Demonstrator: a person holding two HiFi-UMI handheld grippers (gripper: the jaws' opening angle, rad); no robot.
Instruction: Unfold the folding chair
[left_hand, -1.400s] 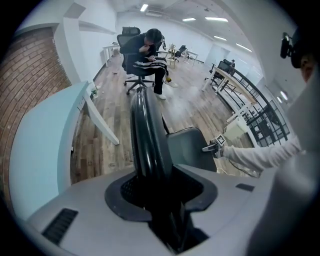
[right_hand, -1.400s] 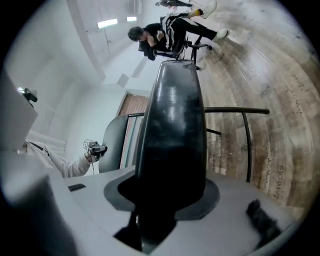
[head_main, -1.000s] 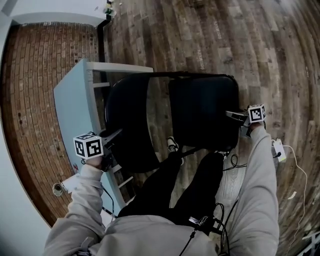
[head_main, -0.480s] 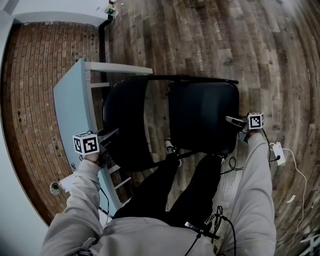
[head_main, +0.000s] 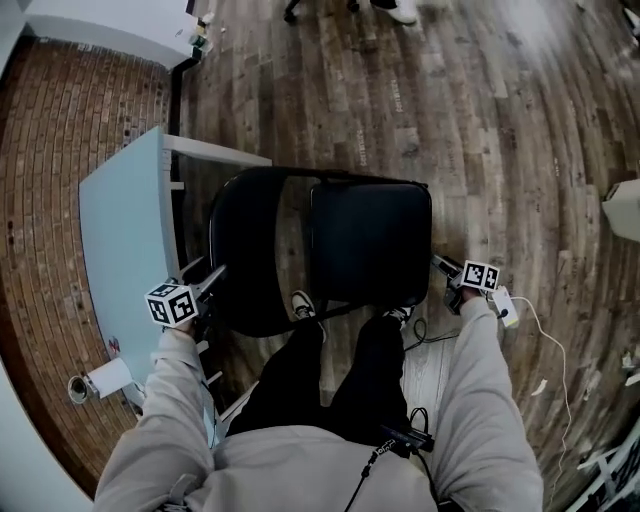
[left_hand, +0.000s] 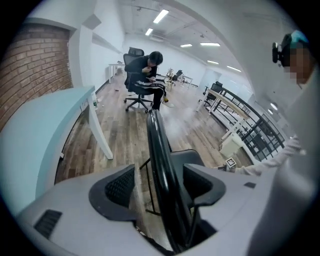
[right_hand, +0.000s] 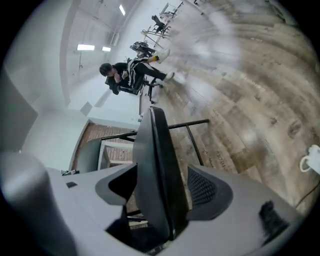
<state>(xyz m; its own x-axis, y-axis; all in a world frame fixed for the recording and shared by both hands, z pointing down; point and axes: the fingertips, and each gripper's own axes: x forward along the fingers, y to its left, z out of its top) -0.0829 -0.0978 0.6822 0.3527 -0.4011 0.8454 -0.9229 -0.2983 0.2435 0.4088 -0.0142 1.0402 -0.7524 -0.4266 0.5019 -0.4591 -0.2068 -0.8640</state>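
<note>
**Both hand-held grippers apart around the chair**

I read the left hand-held gripper as apart. Its jaws have just been opening, and the black edge of the backrest runs up between them, clear of the left pad. Whether it brushes the other pad I cannot tell.

The right hand-held gripper stands wide as well, its jaws just opened. The seat sits edge-on between them, with a gap at the right pad and part of the opposite pad covered.

The chair stands on the wood floor between the two grippers and looks unfolded. The person's legs hide the seat's near edge from above. A pale blue surface lies just outside the left hand-held gripper.
</note>
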